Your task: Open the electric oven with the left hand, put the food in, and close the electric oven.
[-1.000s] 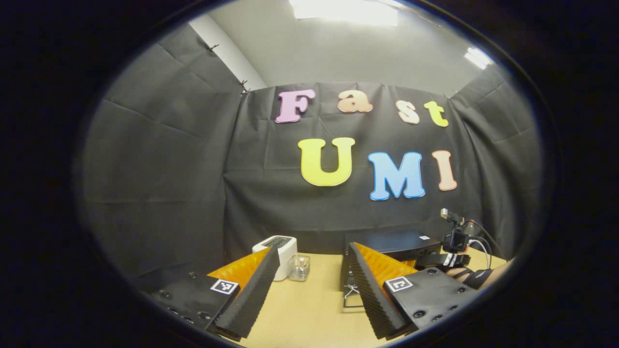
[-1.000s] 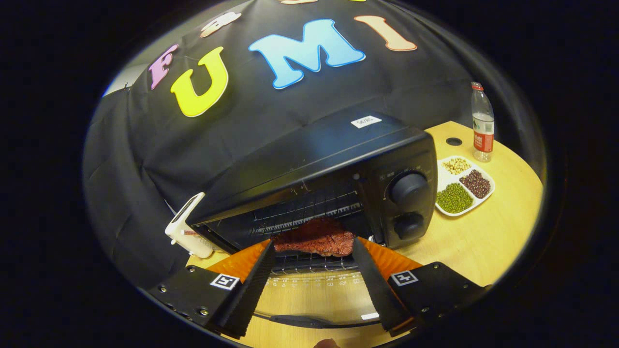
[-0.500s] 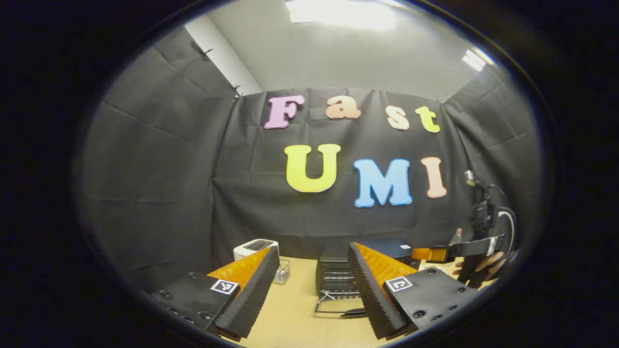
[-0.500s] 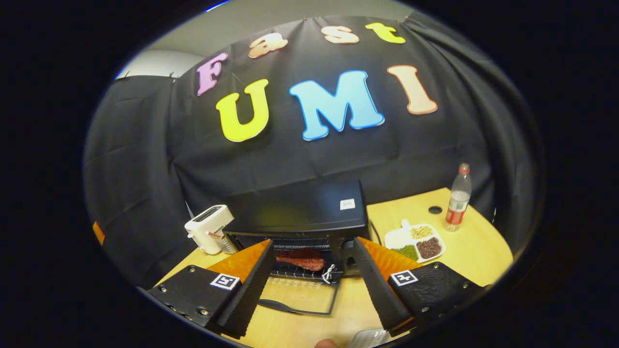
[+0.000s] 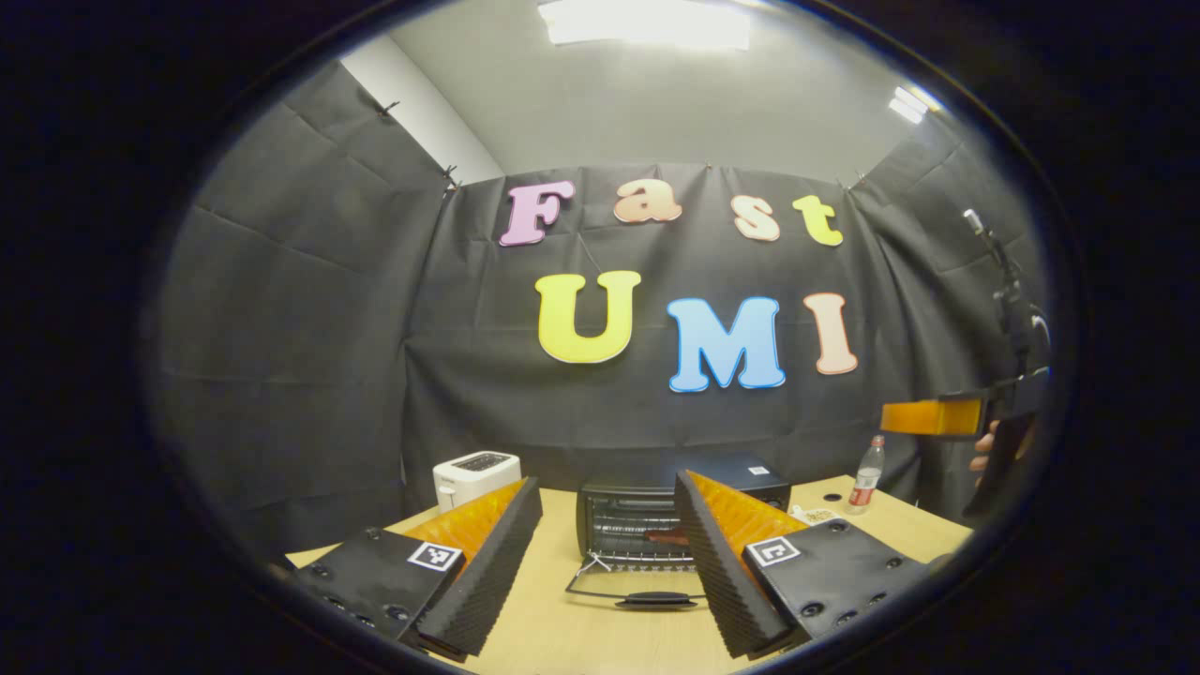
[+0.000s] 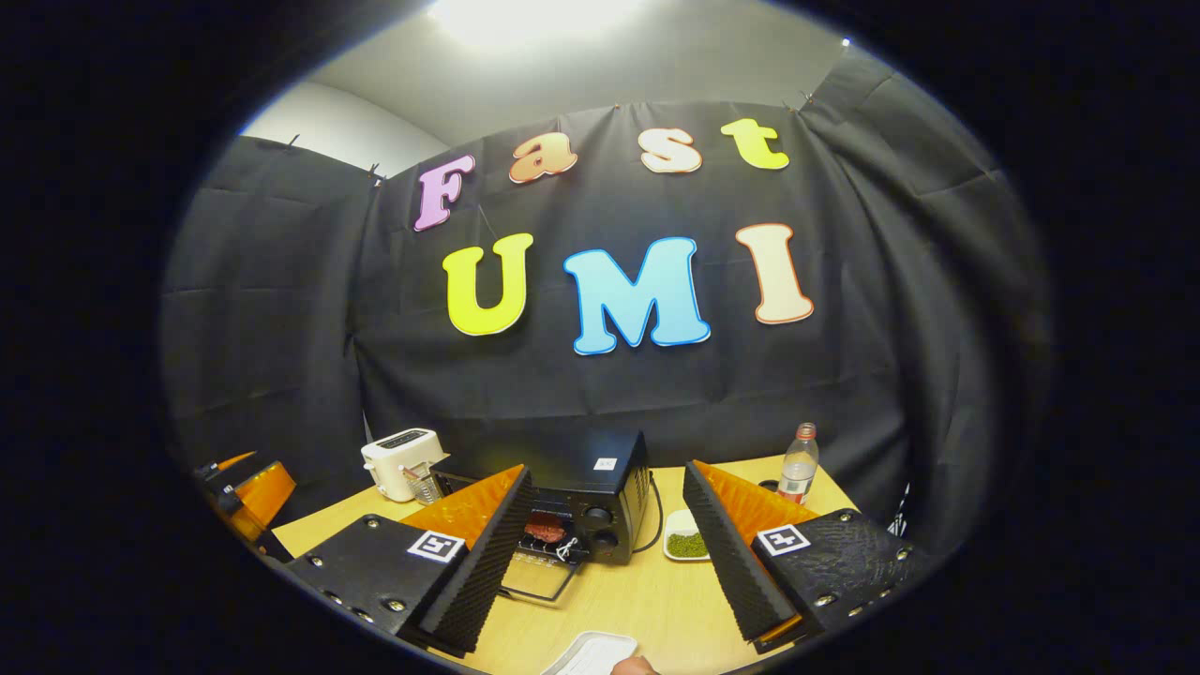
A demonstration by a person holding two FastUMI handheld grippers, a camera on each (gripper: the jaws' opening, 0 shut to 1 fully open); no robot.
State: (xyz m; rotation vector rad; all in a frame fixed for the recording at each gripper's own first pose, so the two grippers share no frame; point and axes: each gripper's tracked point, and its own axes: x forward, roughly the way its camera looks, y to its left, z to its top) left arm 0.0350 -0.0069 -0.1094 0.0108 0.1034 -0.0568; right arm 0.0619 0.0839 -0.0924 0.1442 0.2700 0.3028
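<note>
The black electric oven stands on the wooden table with its glass door folded down flat. A reddish piece of meat lies on the rack inside. My left gripper hangs open and empty, well back from the oven. In the right gripper view the oven is farther off, the meat sits inside it, and the door is down. My right gripper is open with nothing between its fingers. It also appears raised at the right, held by a hand.
A white toaster stands left of the oven, with a plastic bottle to its right. A white tray with green beans lies by the oven. A white plate sits at the near table edge. The left gripper shows at the left.
Both grippers have pulled back and up, away from the oven. The right one has withdrawn from the oven mouth, leaving the meat on the rack. The door stays down.
</note>
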